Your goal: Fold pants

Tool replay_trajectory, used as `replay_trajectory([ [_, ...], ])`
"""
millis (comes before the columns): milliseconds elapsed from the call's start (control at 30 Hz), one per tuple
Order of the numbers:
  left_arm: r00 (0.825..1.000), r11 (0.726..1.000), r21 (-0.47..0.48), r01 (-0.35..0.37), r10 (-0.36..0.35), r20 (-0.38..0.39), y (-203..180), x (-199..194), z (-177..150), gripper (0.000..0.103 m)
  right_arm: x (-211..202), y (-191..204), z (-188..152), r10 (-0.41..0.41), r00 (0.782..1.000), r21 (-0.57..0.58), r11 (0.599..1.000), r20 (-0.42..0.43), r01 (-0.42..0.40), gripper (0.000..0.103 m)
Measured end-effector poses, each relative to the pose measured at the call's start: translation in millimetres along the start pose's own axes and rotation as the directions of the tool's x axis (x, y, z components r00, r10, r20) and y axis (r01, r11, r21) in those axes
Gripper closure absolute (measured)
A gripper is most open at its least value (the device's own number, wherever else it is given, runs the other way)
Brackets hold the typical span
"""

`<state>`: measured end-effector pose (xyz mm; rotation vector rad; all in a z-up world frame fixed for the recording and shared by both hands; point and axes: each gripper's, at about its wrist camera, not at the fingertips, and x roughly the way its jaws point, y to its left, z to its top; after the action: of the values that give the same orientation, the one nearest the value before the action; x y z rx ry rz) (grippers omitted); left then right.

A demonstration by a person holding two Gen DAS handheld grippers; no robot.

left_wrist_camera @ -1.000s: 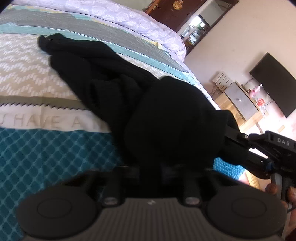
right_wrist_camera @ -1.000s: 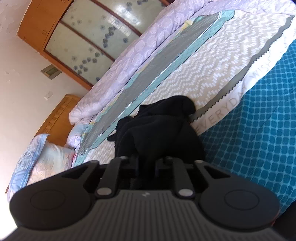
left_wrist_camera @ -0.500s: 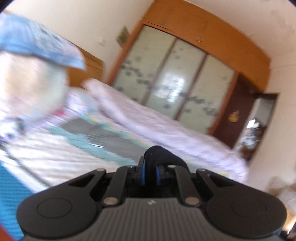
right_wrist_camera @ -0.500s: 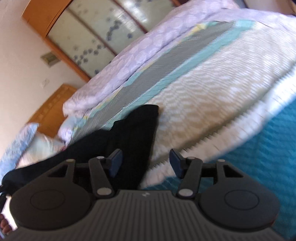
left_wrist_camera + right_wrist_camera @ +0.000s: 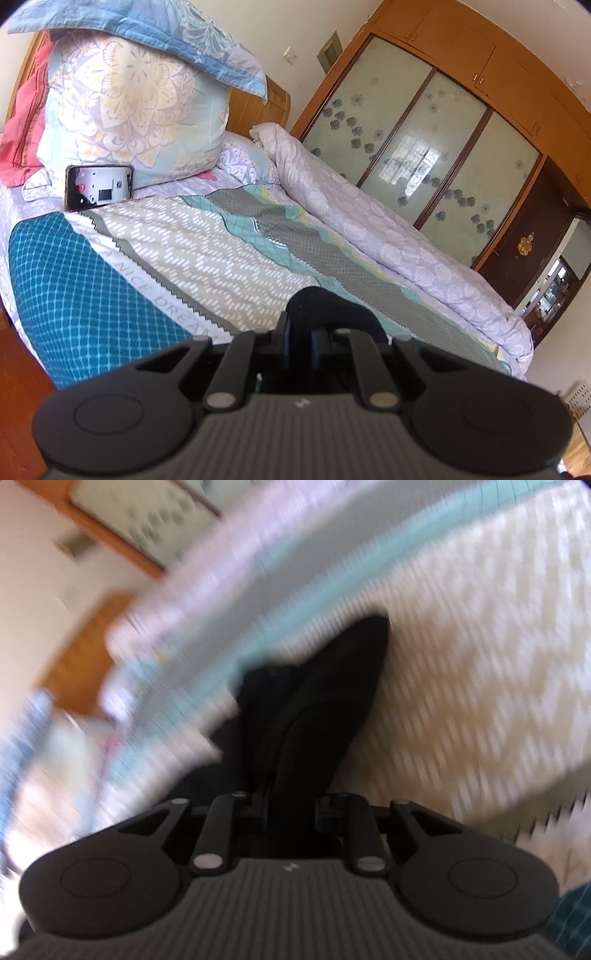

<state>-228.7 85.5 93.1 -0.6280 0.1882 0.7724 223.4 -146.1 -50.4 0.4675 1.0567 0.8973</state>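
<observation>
Left wrist: pants (image 5: pixel 325 306) in hand-held gripper (image 5: pixel 299 343)

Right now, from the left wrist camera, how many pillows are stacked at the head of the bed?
3 visible. A blue pillow lies on top, a pale floral pillow stands under it, and a red pillow sits behind at the left edge. More may be hidden behind them.

A phone (image 5: pixel 99 187) is propped against stacked pillows (image 5: pixel 129 107) at the far left of the bed (image 5: pixel 207 254); a rolled quilt (image 5: pixel 388 243) and wardrobe (image 5: pixel 436 147) are seen right.
</observation>
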Motion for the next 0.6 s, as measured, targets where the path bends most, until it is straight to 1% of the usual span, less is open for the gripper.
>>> replay_trajectory([
  [33,1.000,1.000,-0.008,0.005,-0.005,-0.005,0,-5,0,0.094,-19,2,14,0.037,0.998,0.016,0.999,0.050,-0.038,0.082],
  [67,1.000,1.000,-0.013,0.015,-0.015,-0.011,1,-3,3,0.094,-38,5,27,0.056,0.993,0.020,0.998,0.100,-0.059,0.082],
  [100,0.999,0.999,-0.024,0.024,-0.024,-0.021,3,-3,7,0.094,-64,11,43,0.078,0.983,0.004,0.997,0.169,-0.080,0.082],
  [133,0.999,0.999,-0.033,0.038,-0.039,-0.030,1,0,12,0.094,-92,18,56,0.109,0.963,-0.034,0.994,0.245,-0.104,0.082],
  [167,0.997,0.997,-0.046,0.065,-0.067,-0.035,-1,4,13,0.094,-126,26,68,0.161,0.928,-0.092,0.986,0.336,-0.138,0.083],
  [233,0.991,0.990,-0.073,0.123,-0.127,-0.046,-9,13,12,0.093,-192,37,81,0.268,0.840,-0.206,0.960,0.471,-0.191,0.084],
  [267,0.988,0.987,-0.077,0.143,-0.148,-0.055,-15,18,9,0.093,-218,38,82,0.290,0.810,-0.237,0.952,0.510,-0.191,0.084],
  [300,0.984,0.984,-0.077,0.159,-0.164,-0.066,-22,22,5,0.093,-241,38,83,0.290,0.793,-0.256,0.951,0.536,-0.175,0.084],
  [333,0.980,0.981,-0.083,0.173,-0.180,-0.082,-25,24,2,0.093,-261,34,81,0.268,0.788,-0.261,0.955,0.554,-0.141,0.084],
  [367,0.976,0.979,-0.090,0.182,-0.191,-0.105,-31,27,-3,0.093,-276,28,76,0.239,0.788,-0.259,0.960,0.568,-0.104,0.084],
  [433,0.965,0.978,-0.099,0.185,-0.199,-0.169,-39,40,-15,0.093,-300,2,58,0.178,0.796,-0.239,0.970,0.579,-0.044,0.084],
  [467,0.959,0.979,-0.096,0.180,-0.196,-0.206,-44,43,-22,0.093,-306,-11,49,0.137,0.800,-0.213,0.977,0.584,-0.012,0.084],
  [533,0.941,0.987,-0.069,0.145,-0.159,-0.300,-52,54,-36,0.093,-315,-46,24,0.018,0.808,-0.118,0.991,0.589,0.064,0.084],
  [600,0.916,0.991,-0.057,0.124,-0.136,-0.378,-52,66,-49,0.093,-316,-81,3,-0.110,0.822,-0.024,0.989,0.559,0.148,0.082],
])
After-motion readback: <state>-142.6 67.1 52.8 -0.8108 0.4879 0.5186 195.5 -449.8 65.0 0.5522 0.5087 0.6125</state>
